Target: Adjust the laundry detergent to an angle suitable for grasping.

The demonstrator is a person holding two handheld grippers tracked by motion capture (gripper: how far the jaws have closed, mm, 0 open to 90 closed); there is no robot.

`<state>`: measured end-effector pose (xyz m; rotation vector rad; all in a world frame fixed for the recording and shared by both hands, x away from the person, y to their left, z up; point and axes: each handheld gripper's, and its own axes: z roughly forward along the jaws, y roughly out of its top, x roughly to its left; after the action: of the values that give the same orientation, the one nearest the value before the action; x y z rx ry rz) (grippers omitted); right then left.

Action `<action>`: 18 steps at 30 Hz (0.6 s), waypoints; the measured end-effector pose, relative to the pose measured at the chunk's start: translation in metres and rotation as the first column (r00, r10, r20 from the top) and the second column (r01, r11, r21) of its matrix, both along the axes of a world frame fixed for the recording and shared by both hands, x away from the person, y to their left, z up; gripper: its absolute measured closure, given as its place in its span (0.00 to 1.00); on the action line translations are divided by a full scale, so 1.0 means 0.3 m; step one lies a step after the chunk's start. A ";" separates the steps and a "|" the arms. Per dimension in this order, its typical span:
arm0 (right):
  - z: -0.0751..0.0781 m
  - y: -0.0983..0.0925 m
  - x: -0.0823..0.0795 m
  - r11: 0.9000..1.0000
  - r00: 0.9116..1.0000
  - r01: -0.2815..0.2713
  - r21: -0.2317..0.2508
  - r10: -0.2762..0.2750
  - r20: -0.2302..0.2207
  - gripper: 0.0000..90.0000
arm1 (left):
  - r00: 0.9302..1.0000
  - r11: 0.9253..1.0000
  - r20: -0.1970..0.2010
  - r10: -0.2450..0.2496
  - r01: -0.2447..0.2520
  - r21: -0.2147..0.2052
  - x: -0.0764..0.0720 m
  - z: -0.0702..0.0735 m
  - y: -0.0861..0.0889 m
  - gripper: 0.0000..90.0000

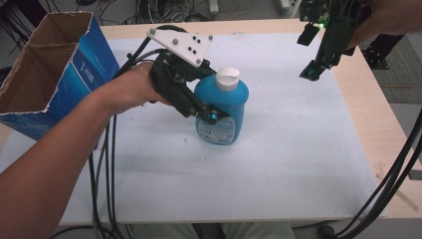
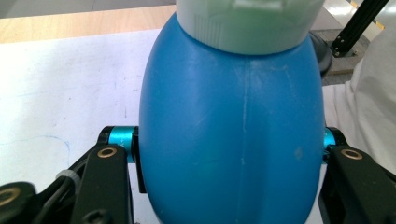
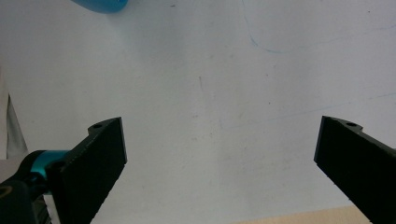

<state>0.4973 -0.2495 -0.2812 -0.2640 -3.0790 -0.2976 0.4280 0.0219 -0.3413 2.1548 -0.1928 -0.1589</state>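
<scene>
On the white table, the left gripper pinches the upright blue bottle mid-table; moving it toward the cardboard box at the left edge likely remains. The right gripper, jaws spread, hovers empty near the far right corner.

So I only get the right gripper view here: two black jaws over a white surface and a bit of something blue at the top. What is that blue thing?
Observer: A blue bottle with a white cap, standing upright on the white mat.
Operator: Is anything holding it?
Observer: Yes, the left gripper is shut on its body, one jaw each side.
Operator: Anything else on the table?
Observer: An open cardboard box with a blue side sits at the left edge.
</scene>
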 end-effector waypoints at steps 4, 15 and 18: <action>-0.001 -0.004 0.001 1.000 1.000 0.002 0.001 -0.002 0.000 0.02 | 1.000 1.000 -0.001 -0.008 0.008 -0.001 0.001 -0.004 -0.005 0.48; -0.004 -0.007 0.002 1.000 1.000 -0.002 0.002 0.002 0.000 0.02 | 0.999 0.999 0.005 -0.044 0.044 0.006 0.002 -0.022 -0.019 0.48; -0.004 -0.011 -0.001 1.000 1.000 0.009 0.001 -0.009 -0.004 0.02 | 0.999 0.999 -0.006 -0.049 0.049 0.004 0.006 -0.030 -0.021 0.48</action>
<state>0.4970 -0.2527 -0.2826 -0.2779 -3.0747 -0.2980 0.4300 0.0158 -0.3502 2.1543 -0.2421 -0.1933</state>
